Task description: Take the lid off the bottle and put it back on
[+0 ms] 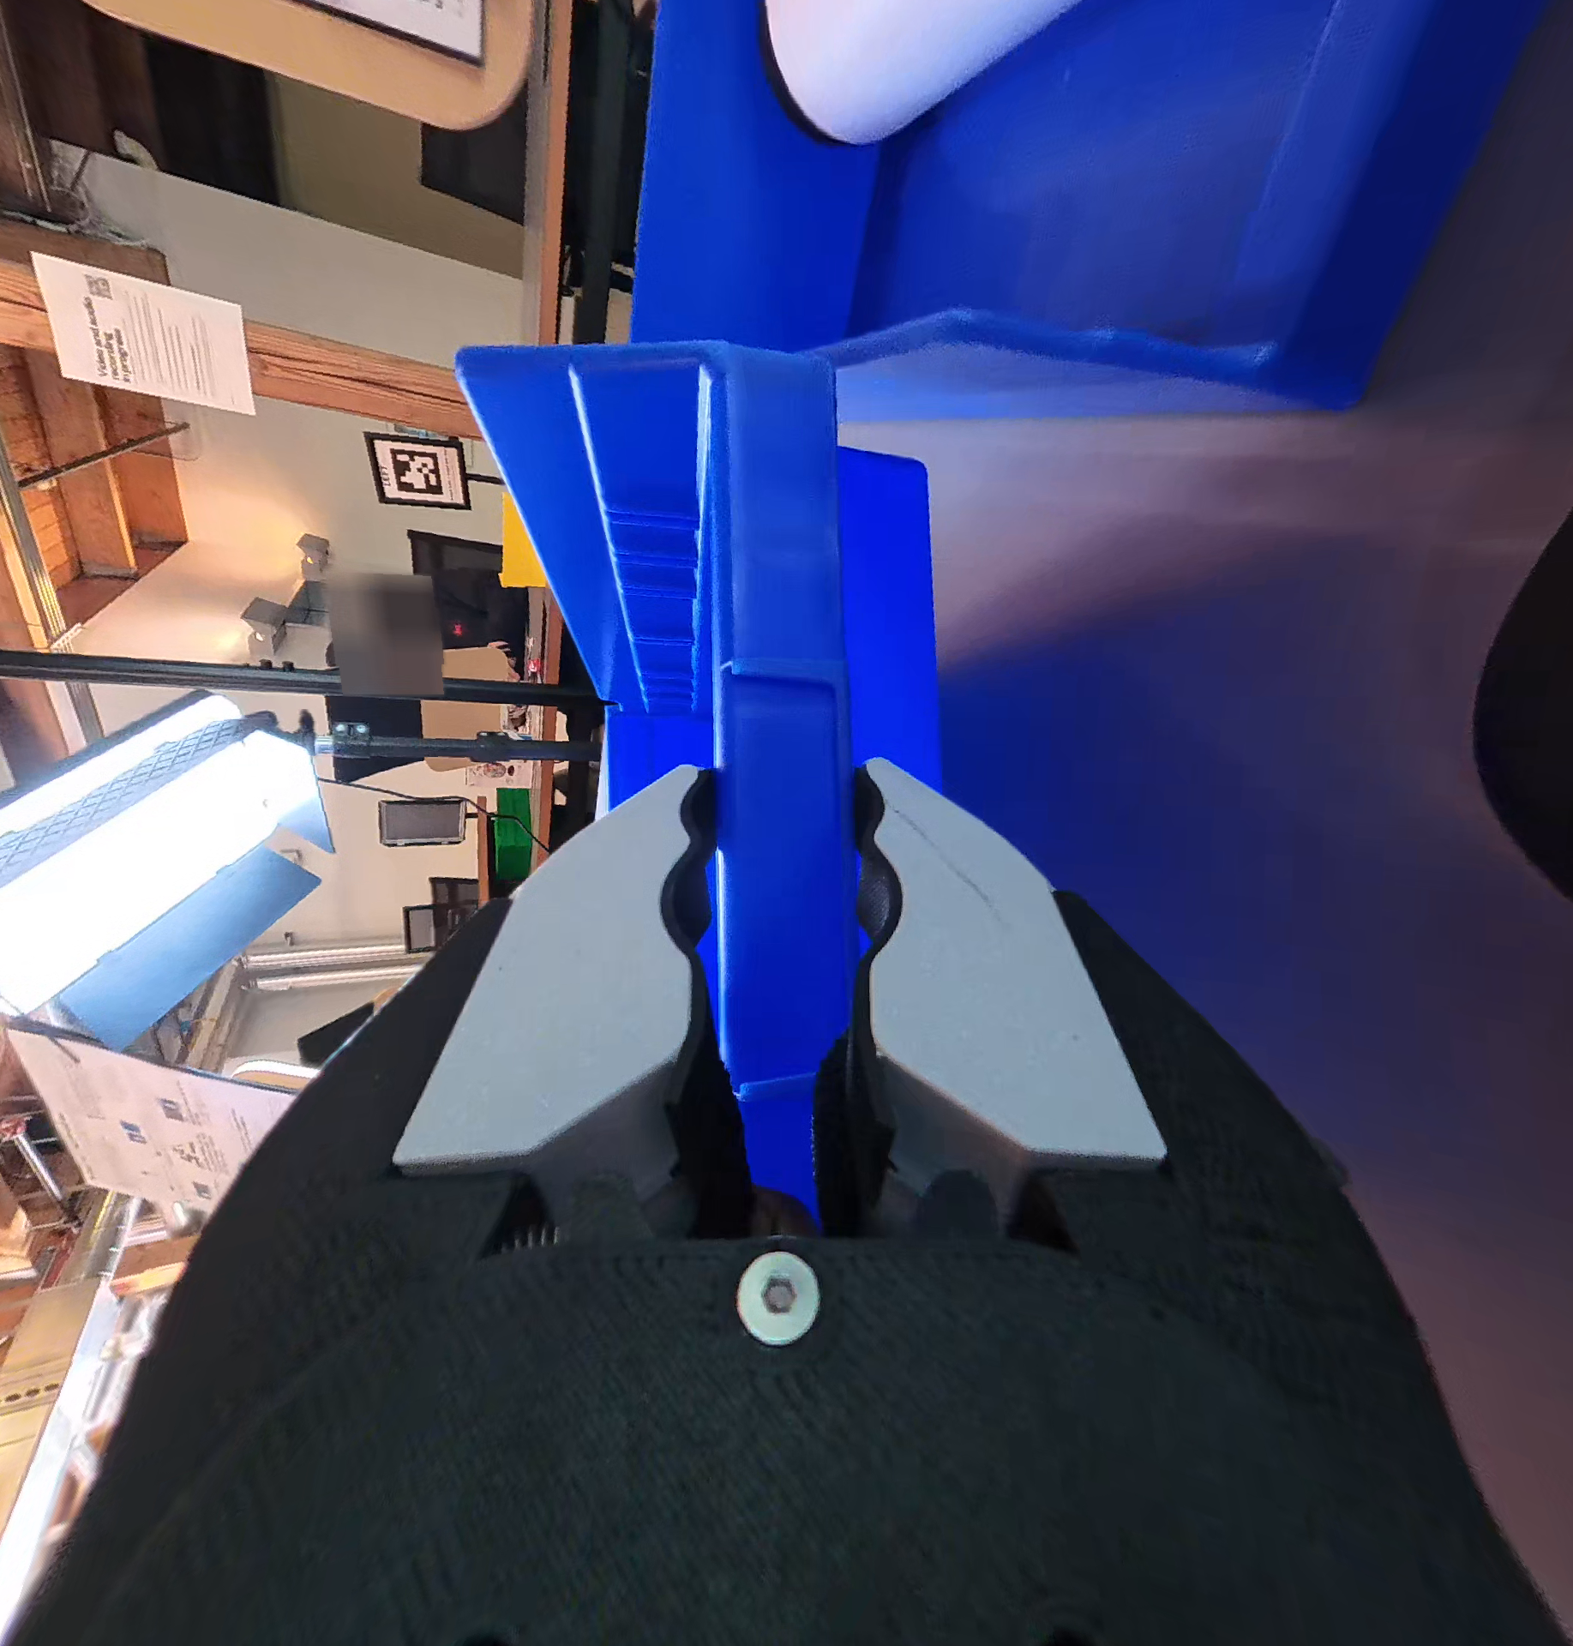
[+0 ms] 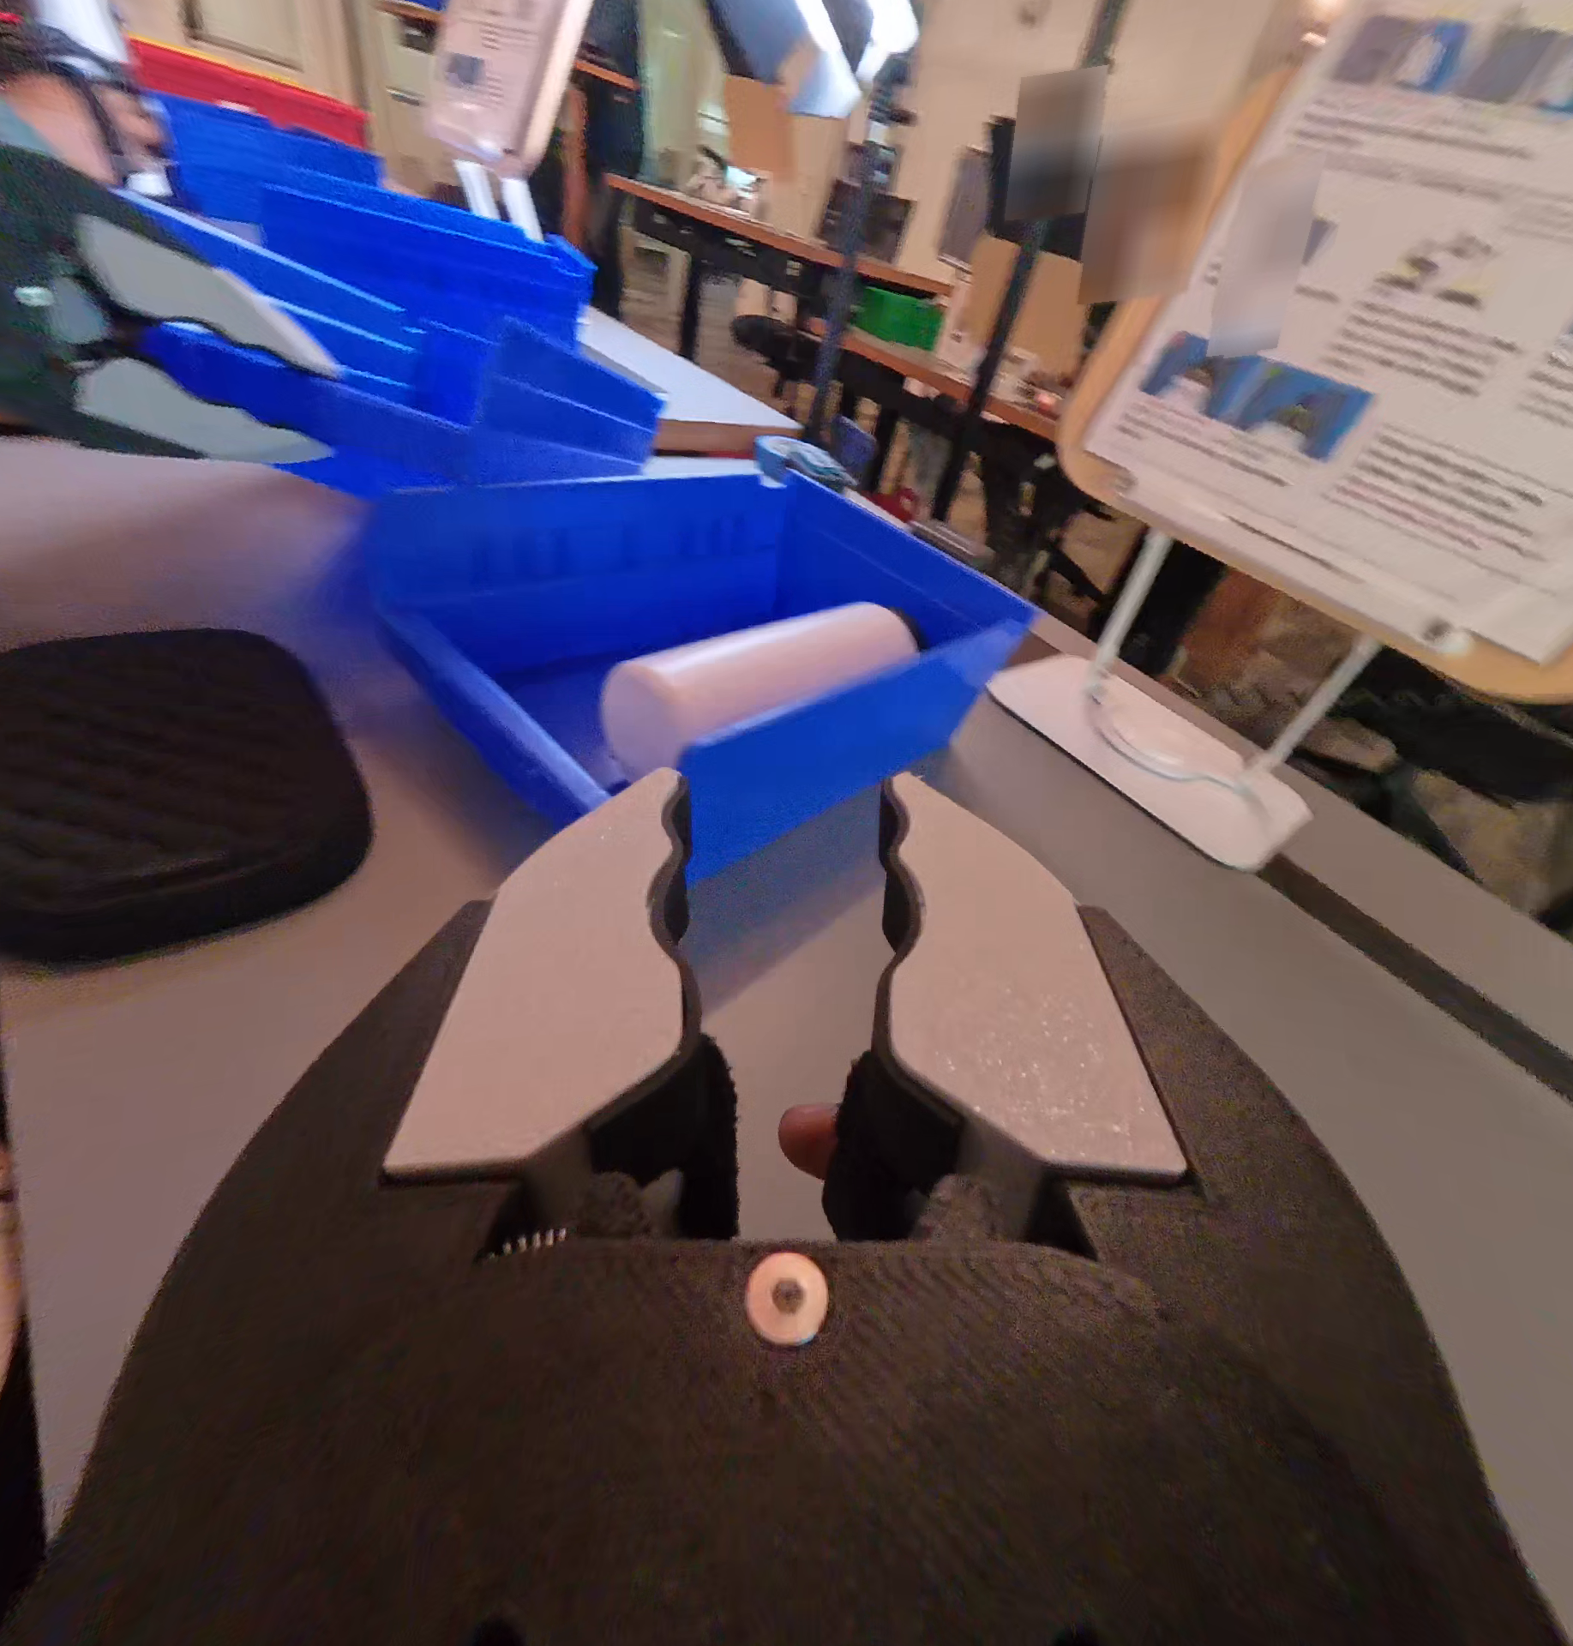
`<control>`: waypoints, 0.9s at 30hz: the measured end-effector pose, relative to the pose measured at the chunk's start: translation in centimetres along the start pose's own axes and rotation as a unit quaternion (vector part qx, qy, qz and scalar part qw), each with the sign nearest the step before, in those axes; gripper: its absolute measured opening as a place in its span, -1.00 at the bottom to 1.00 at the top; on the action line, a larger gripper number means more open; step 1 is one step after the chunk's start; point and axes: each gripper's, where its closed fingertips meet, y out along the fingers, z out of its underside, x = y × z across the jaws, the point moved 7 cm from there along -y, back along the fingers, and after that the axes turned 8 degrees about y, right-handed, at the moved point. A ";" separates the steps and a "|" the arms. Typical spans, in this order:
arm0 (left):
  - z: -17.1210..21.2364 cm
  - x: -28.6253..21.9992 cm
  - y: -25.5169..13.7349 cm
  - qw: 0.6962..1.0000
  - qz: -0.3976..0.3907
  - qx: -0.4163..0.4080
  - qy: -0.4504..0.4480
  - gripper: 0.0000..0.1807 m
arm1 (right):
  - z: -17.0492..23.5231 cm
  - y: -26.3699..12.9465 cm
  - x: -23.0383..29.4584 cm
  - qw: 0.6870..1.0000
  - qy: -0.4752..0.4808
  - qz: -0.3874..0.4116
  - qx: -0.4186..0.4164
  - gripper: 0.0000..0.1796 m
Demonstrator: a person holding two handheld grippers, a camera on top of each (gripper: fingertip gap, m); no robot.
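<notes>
We count one pale cylindrical plastic bottle (image 2: 756,681), one black padded mat (image 2: 150,784), and several blue plastic bins (image 2: 578,570), their number unclear.

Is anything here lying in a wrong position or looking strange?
Yes. The left gripper is shut on the wall of a blue bin, not on the bottle. The white bottle lies on its side inside another blue bin, instead of standing. The right gripper is open and empty in front of it.

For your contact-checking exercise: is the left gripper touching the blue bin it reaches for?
Touching. The left wrist view shows the left gripper with both fingers pressed against the blue bin wall, no gap either side; the right wrist view agrees.
</notes>
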 end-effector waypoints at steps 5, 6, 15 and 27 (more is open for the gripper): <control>-1.0 0.6 -1.7 1.000 -0.003 -0.006 -0.013 -0.68 | -2.7 6.5 8.9 0.962 -0.235 -0.137 -0.021 -0.42; -1.2 0.6 -1.9 1.000 -0.004 -0.008 -0.012 -0.68 | -3.0 8.5 10.6 0.946 -0.291 -0.140 -0.017 -0.42; -1.3 -0.1 -3.0 1.000 -0.010 -0.020 -0.013 -0.68 | -3.6 22.6 19.8 0.775 -0.618 -0.128 -0.029 -0.52; -0.6 -1.6 -4.4 0.999 -0.007 -0.036 -0.017 -0.67 | -3.3 23.8 20.7 0.761 -0.620 -0.187 0.033 -0.67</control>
